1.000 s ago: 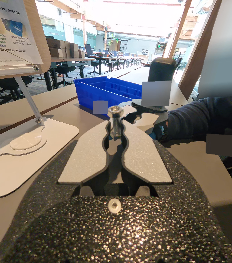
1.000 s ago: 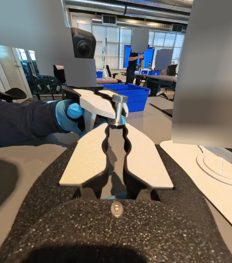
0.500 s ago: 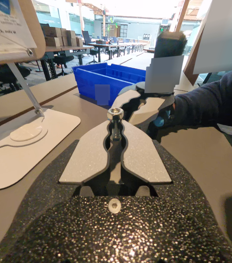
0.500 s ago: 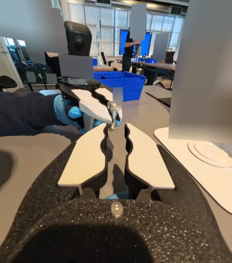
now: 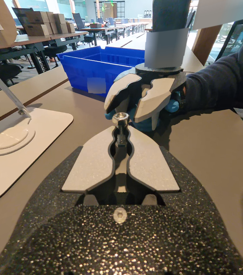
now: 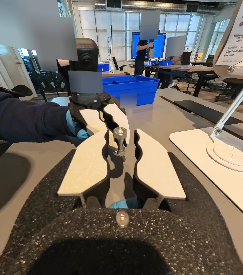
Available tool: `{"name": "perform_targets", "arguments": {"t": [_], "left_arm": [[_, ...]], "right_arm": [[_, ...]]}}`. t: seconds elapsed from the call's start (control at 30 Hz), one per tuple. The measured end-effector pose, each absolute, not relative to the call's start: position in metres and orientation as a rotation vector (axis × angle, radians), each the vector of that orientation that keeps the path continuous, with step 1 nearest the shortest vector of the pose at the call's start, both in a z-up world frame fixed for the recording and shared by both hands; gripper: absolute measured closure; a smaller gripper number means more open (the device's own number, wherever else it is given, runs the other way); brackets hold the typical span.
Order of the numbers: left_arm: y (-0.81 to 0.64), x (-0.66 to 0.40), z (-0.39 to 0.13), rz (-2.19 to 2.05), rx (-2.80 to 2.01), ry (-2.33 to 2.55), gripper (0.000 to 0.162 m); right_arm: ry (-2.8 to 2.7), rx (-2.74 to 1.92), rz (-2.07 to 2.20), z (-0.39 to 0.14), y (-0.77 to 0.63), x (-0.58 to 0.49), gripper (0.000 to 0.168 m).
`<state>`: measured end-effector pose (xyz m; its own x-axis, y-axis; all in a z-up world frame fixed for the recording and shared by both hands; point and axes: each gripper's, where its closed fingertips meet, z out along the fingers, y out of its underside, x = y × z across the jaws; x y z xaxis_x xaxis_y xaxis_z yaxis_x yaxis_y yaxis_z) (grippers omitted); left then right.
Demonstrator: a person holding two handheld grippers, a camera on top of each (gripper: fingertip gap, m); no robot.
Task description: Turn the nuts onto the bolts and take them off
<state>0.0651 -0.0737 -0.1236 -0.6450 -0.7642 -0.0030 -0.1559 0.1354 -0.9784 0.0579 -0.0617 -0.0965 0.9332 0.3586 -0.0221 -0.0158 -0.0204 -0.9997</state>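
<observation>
White flat stand base (image 5: 18,142) on the grey table (image 5: 199,148) at left. Left gripper (image 5: 120,134) pinches the upright silver hex-head steel bolt (image 5: 120,128), silver hex nut (image 6: 120,152) at its lower end. Right gripper (image 6: 120,132) spread, empty, fingers either side of the bolt; blue plastic bin (image 5: 97,70) behind.

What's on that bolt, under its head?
A nut sits at the low end of the bolt, whose shank the left tool clamps. The right tool stands open. The grip hides part of the threads.
</observation>
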Motion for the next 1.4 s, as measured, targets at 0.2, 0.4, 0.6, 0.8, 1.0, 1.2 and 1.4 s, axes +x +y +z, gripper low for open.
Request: {"name": "perform_targets", "arguments": {"t": [0.2,0.4,0.6,0.8,1.0,1.2,1.4], "left_arm": [[-0.079,0.063,-0.125,-1.531,-0.849,1.926,0.153],[-0.080,0.062,-0.124,-1.537,-0.834,1.929,0.153],[-0.082,0.061,-0.123,-1.555,-0.832,1.934,0.153],[-0.084,0.060,-0.122,-1.588,-0.836,1.933,0.153],[-0.080,0.061,-0.117,-1.636,-0.860,1.899,0.138],[-0.083,0.059,-0.121,-1.641,-0.866,1.933,0.126],[-0.086,0.061,-0.121,-1.606,-0.848,1.918,0.130]], "right_arm": [[-0.292,-1.570,0.321,-0.097,-0.062,0.053,0.144],[-0.311,-1.579,0.330,-0.099,-0.062,0.050,0.147],[-0.317,-1.574,0.336,-0.098,-0.062,0.048,0.151],[-0.317,-1.565,0.347,-0.097,-0.063,0.048,0.151],[-0.282,-1.544,0.363,-0.093,-0.063,0.051,0.151],[-0.217,-1.503,0.432,-0.082,-0.065,0.059,0.151],[-0.211,-1.483,0.476,-0.079,-0.066,0.057,0.151]]}}
